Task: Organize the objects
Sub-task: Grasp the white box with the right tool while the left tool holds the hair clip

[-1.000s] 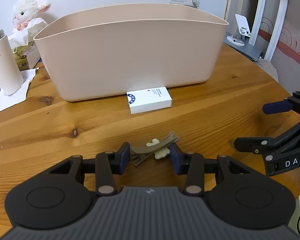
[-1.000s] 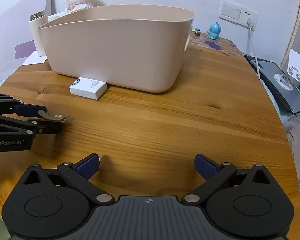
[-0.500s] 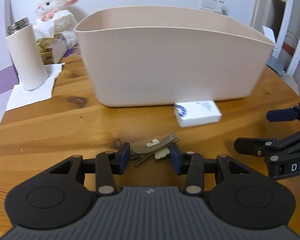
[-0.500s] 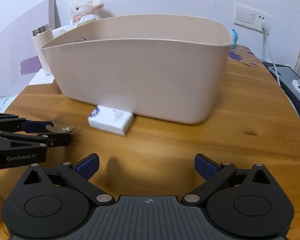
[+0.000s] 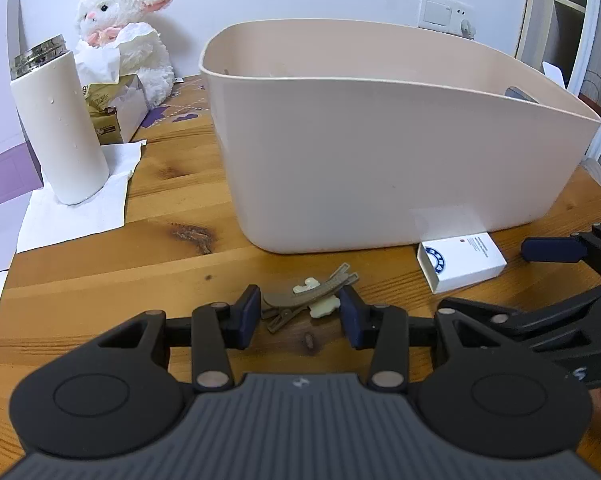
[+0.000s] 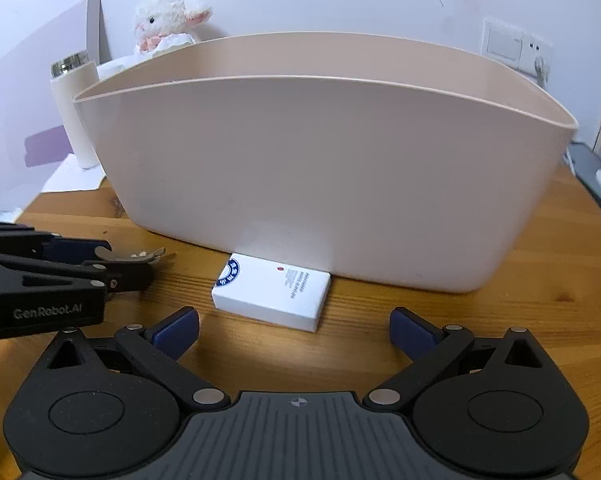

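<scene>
- In front of the pink bin (image 5: pixel 380 152): left gripper (image 5: pixel 300 312) jaws clamped on hair clip (image 5: pixel 308 298), held above worktop (image 5: pixel 100 264)
- Beside the bin's base: white box (image 6: pixel 272 296) lying flat, right gripper (image 6: pixel 294 330) jaws spread wide, empty
- Next, probably: lift clip over bin rim, release inside

"GenRobot.AI" on left tool (image 6: pixel 140 258) body, box (image 6: pixel 272 298) print unreadable

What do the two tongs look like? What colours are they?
Both the left tongs and right tongs are black, with dark blue pads at the fingertips, two round discs, silver rivets and a ribbed grey middle. White letters on the left tongs' side read "GenRobot.AI".
</scene>
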`<state>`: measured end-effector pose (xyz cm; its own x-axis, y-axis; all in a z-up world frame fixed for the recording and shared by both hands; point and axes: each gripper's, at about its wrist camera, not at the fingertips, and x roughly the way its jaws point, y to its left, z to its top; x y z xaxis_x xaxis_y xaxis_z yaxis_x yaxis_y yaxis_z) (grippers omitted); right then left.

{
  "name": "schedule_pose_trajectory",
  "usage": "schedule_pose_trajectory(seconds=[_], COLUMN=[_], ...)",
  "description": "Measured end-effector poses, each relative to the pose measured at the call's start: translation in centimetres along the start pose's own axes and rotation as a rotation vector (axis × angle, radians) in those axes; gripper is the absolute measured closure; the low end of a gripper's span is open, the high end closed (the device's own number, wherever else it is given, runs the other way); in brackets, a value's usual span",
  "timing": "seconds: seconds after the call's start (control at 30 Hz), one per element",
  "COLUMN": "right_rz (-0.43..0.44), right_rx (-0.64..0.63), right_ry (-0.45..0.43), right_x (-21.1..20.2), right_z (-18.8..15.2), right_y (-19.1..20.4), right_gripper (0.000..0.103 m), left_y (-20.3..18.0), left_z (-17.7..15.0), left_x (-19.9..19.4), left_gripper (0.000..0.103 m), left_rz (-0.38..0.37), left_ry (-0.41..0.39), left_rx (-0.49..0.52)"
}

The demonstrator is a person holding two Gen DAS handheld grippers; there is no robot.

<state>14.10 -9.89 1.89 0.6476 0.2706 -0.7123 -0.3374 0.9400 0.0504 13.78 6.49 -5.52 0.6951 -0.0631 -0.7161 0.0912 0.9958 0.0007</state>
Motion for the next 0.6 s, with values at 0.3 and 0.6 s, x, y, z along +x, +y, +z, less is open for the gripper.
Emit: schedule_pose_trajectory(seconds=[0.3, 0.6], right_rz=[-0.065, -0.046], right_rx=[0.008, 0.013], right_ry=[-0.028, -0.034], right_x=[0.5, -0.8], right_z=[0.4, 0.1], right_y=[0.8, -0.4], right_gripper=[0.017, 0.043], left_y=[0.3, -0.9], left_z=[-0.1, -1.0], left_x=[-0.1, -0.9], left_gripper=[0.058, 0.059], left_rz=[-0.018, -0.032], left_ry=[0.003, -0.005], left_rx=[0.029, 0.03])
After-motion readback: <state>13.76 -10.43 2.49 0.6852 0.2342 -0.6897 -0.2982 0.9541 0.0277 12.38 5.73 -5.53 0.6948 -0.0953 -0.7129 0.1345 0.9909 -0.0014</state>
